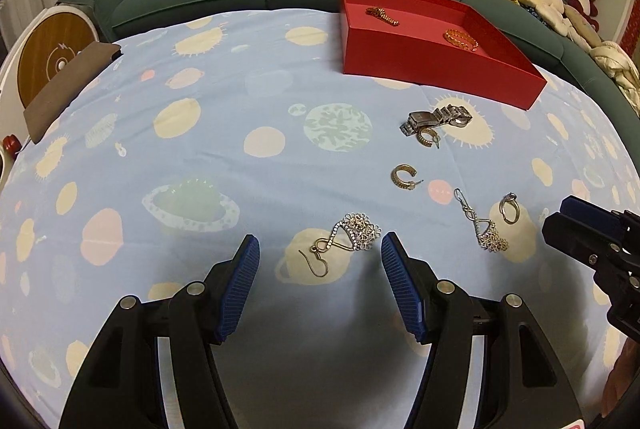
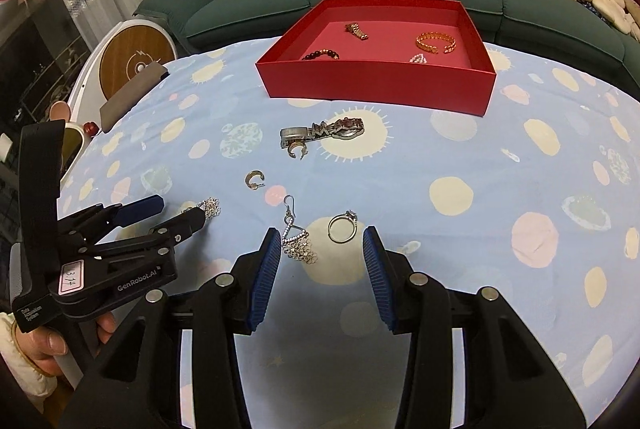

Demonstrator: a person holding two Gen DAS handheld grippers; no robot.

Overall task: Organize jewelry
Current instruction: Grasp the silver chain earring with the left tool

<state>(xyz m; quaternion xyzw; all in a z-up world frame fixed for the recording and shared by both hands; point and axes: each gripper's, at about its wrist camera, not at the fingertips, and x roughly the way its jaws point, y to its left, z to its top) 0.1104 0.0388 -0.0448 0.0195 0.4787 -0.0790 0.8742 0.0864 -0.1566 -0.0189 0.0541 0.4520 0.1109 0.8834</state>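
The left gripper (image 1: 316, 249) holds its blue ribbed jaws apart over a silver flower-cluster drop earring (image 1: 348, 235) on the pale blue planet-print cloth (image 1: 200, 157), touching nothing. The right gripper (image 2: 320, 249) also stands apart, with a matching silver drop earring (image 2: 298, 243) and a silver stone-set ring (image 2: 342, 227) between its jaws, unclamped. Farther off lie two gold hoop earrings (image 1: 404, 177) and a silver link watch (image 2: 324, 131). Beyond, a red cardboard tray (image 2: 376, 85) holds bracelets.
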